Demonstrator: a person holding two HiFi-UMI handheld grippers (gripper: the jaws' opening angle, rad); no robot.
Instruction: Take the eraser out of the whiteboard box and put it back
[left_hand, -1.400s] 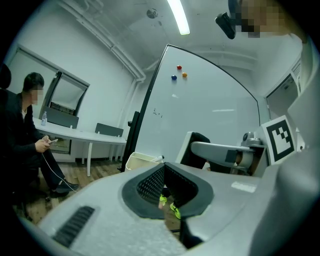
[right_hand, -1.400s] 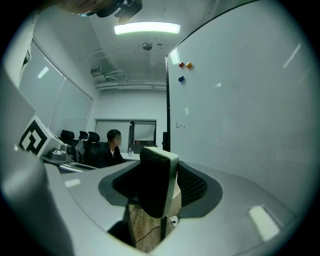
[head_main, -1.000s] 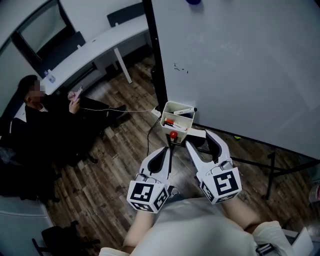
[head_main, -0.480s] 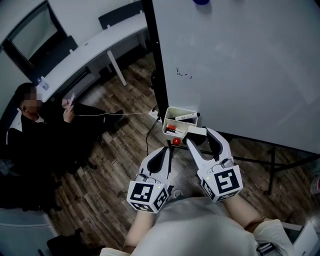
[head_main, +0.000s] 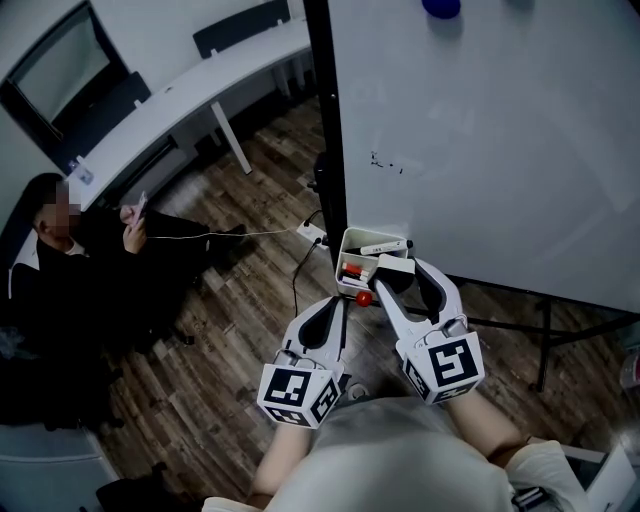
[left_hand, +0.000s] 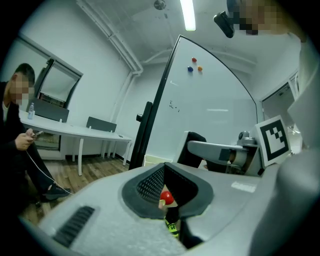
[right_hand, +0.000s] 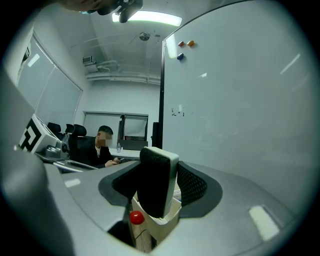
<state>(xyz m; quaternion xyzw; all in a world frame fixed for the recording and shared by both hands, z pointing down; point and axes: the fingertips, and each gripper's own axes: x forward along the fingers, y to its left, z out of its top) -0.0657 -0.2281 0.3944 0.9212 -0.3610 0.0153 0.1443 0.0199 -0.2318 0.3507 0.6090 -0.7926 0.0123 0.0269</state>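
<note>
The white whiteboard box (head_main: 352, 243) hangs at the whiteboard's (head_main: 500, 150) lower left corner and holds markers. My right gripper (head_main: 402, 276) is shut on the eraser (head_main: 394, 267), a white block with a black felt face, held upright just in front of the box. In the right gripper view the eraser (right_hand: 156, 186) fills the gap between the jaws, with the box rim (right_hand: 169, 224) right below it. My left gripper (head_main: 337, 306) hangs lower left of the box with its jaws together and nothing held. A small red knob (head_main: 364, 298) shows beyond its tips (left_hand: 167, 198).
A person in dark clothes (head_main: 70, 270) sits on the left beside a long white desk (head_main: 200, 90). A white cable (head_main: 250, 232) runs across the wooden floor to the board's black post (head_main: 330, 150). The stand's legs (head_main: 545, 340) lie to the right.
Both grippers have moved forward toward the whiteboard. The eraser, still gripped, now sits close against the box's front edge instead of to its lower right.
</note>
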